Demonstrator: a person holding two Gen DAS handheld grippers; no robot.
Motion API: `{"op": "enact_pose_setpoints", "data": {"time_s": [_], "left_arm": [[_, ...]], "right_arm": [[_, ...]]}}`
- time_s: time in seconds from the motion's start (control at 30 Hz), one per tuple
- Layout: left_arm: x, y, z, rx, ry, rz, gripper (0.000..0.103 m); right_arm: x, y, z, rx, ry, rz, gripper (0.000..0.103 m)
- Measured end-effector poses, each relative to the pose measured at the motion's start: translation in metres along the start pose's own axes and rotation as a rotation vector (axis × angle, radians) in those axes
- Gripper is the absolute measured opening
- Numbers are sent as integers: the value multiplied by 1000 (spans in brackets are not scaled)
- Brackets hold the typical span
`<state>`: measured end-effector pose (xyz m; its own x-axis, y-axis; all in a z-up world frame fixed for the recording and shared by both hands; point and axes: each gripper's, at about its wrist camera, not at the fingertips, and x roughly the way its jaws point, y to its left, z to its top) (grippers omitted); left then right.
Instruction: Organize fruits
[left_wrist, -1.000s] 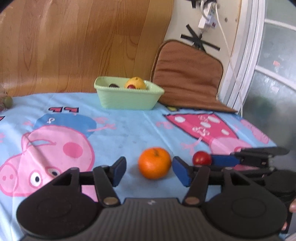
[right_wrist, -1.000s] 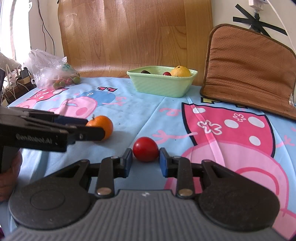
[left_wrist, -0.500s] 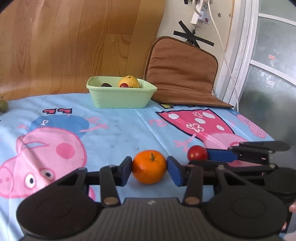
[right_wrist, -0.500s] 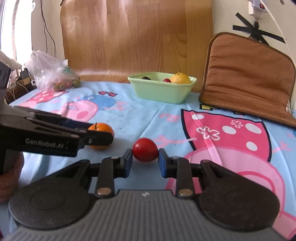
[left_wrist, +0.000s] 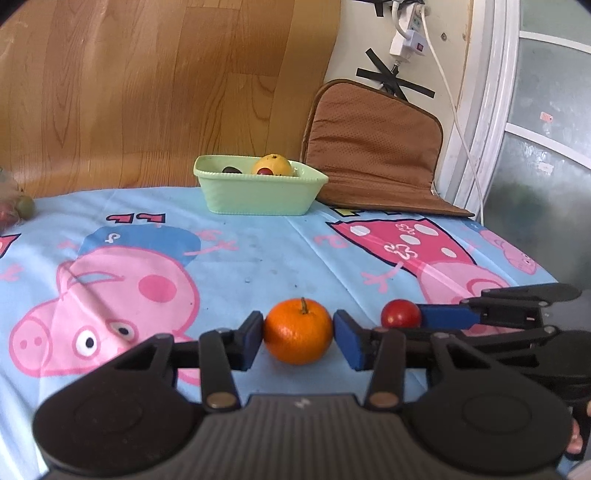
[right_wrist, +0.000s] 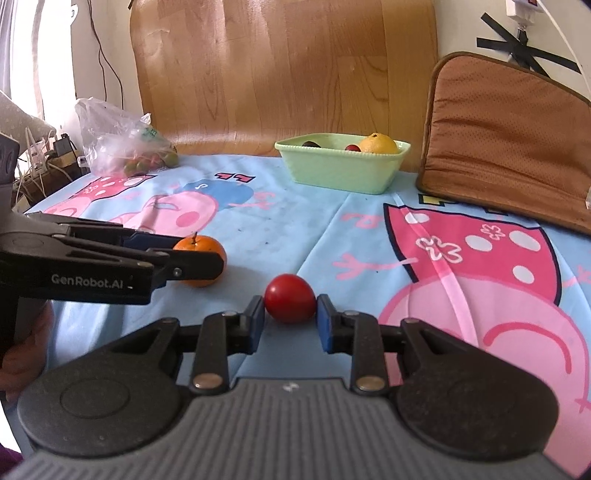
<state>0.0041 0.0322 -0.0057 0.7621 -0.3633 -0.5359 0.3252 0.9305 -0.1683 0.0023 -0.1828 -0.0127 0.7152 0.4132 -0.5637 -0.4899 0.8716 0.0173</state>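
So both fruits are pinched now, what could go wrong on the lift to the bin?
The left hand-held gripper holds the round orange only at its sides, so it may roll out. The right hand-held gripper could bruise or drop the small red fruit. Side by side, both could collide heading for the green bin.

- orange (left_wrist: 298, 331): bright orange, with a dark stem
- tomato (right_wrist: 290, 303): glossy red
- basket (left_wrist: 258, 195): pale mint green, holding a yellow-orange fruit (left_wrist: 272, 165)
- cloth (left_wrist: 236, 254) on the desk: light blue, printed with pink cartoon pigs and a white-spotted red dress
- cushion (left_wrist: 373, 147): brown
- gripper pads (left_wrist: 345, 339): blue on black
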Motion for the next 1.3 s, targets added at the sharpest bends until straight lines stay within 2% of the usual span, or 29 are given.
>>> {"op": "enact_pose_setpoints", "data": {"time_s": [0.13,1.3], "left_arm": [[0,5,0,-24,1,-16,42],[-1,3,-1,-19,-1,-10,43]], "right_arm": [[0,0,0,2,0,1,33],[0,0,1,2,0,1,33]]}}
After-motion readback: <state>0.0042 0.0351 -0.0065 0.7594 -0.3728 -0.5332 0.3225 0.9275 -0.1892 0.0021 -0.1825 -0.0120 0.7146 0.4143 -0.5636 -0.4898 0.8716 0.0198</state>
